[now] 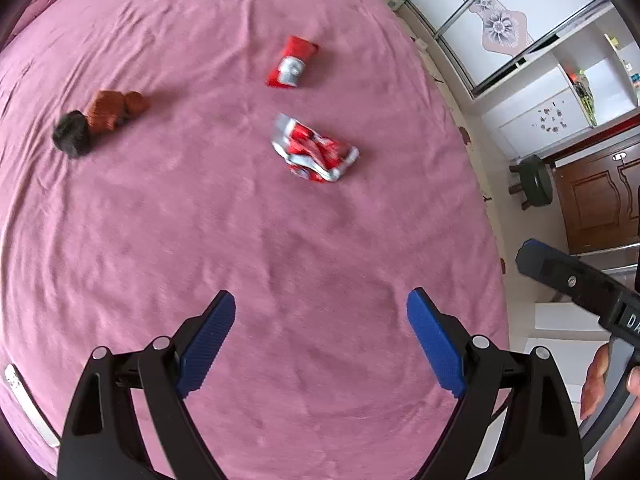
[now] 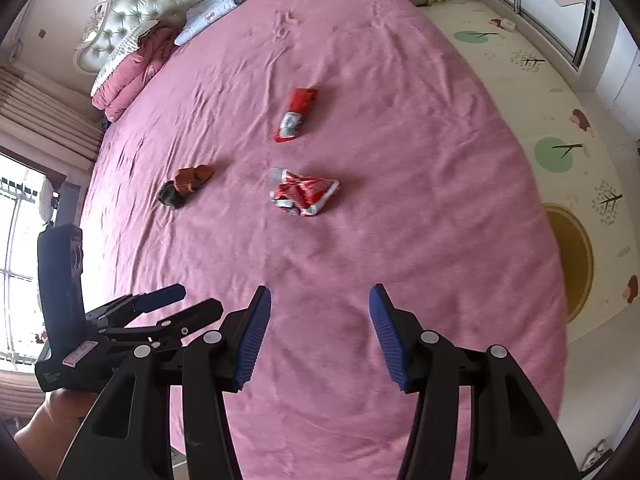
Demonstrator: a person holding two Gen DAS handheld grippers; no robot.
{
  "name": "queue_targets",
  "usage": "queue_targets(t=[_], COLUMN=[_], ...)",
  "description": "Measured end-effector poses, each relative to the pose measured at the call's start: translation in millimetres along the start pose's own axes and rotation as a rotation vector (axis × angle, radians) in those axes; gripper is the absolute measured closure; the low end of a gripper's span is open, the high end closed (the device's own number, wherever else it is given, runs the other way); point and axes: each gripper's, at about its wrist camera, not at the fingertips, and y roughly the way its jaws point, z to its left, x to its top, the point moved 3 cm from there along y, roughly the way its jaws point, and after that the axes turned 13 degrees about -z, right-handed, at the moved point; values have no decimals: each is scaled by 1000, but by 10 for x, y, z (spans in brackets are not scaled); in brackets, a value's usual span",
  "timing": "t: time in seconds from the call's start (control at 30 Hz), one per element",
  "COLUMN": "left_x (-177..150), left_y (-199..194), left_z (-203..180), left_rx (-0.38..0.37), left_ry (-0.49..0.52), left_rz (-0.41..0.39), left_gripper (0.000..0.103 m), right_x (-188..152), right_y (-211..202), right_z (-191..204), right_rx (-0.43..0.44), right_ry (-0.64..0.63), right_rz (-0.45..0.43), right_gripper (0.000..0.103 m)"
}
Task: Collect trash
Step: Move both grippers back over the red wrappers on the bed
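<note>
Pink wrinkled bedsheet (image 1: 200, 240); crumpled red-silver foil wrapper (image 1: 314, 148), folded red packet (image 1: 292, 62); left gripper (image 1: 321, 332), right gripper (image 2: 320, 328) both gaping, empty.

The bedsheet (image 2: 360, 260) is plain pink. On it lie a red and silver crumpled wrapper (image 2: 303, 192), beyond it a red packet (image 2: 295, 114) with a silver end, and left a brown and black wad (image 2: 185, 186).

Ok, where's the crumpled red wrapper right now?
The crumpled red wrapper lies mid-bed on the pink bedspread, just nearer than the rolled red packet, right of the brown-and-black clump.
</note>
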Motion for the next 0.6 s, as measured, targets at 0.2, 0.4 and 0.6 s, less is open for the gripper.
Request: queue_targets(t=[0.2, 0.4, 0.6], left_x=[208, 474, 768], left_y=[-3, 180, 480], left_z=[235, 449, 558], left_rx=[11, 36, 52], left_ry=[-24, -80, -89], left_rz=[-20, -19, 3], left_gripper=[15, 15, 15], right_x=[83, 247, 378], right_y=[223, 536, 964], right_z=[229, 290, 260], right_rx=[18, 32, 53], right_ry=[-26, -47, -46], right_rz=[12, 45, 102], right_gripper=[52, 51, 50])
